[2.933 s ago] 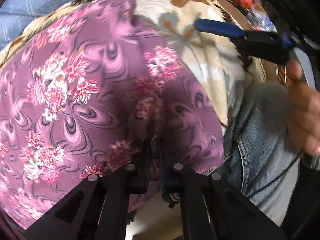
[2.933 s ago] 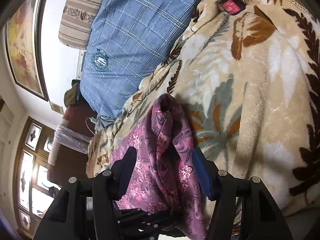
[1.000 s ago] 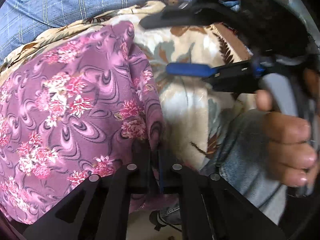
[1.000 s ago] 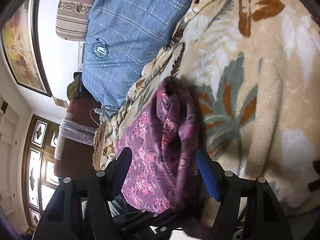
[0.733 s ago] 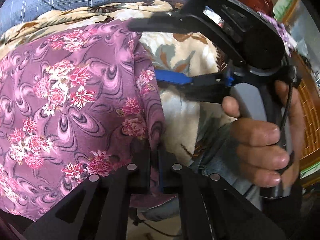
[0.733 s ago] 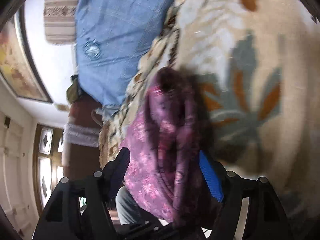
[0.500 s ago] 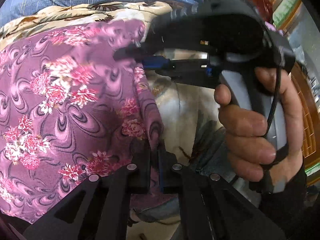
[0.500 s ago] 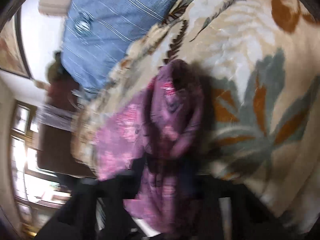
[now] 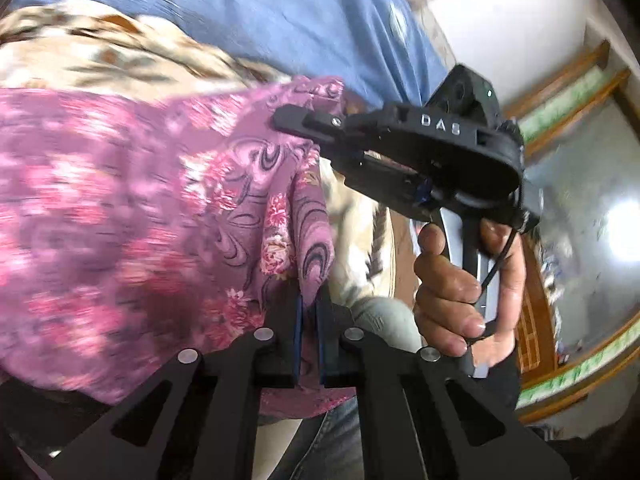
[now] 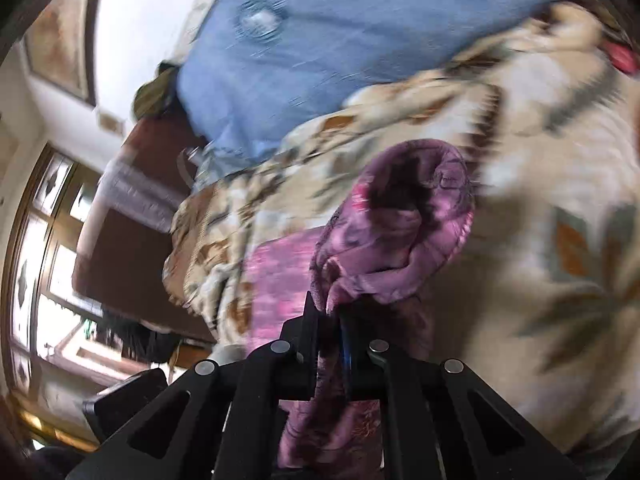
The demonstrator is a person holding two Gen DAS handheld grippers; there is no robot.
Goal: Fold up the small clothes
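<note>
Claws (image 9: pixel 308 312) clamped on purple garment (image 9: pixel 140 200)

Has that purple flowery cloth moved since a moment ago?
Yes. The purple cloth has been lifted off the beige blanket; the right gripper, whose jaws have just been closing, now pinches it.

Home bedroom, by the look of it. Bed covered with a plush beige leaf-print blanket (image 10: pixel 540 184), big blue checked pillow (image 10: pixel 340 40) at the head, striped cushion above it, blurred. Framed picture (image 10: pixel 56 36) on a white wall, wood-framed window with patterned panes (image 10: pixel 36 240), dark wooden furniture (image 10: pixel 132 232) beside the bed, possibly a headboard or cabinet. Frames are motion-blurred.
</note>
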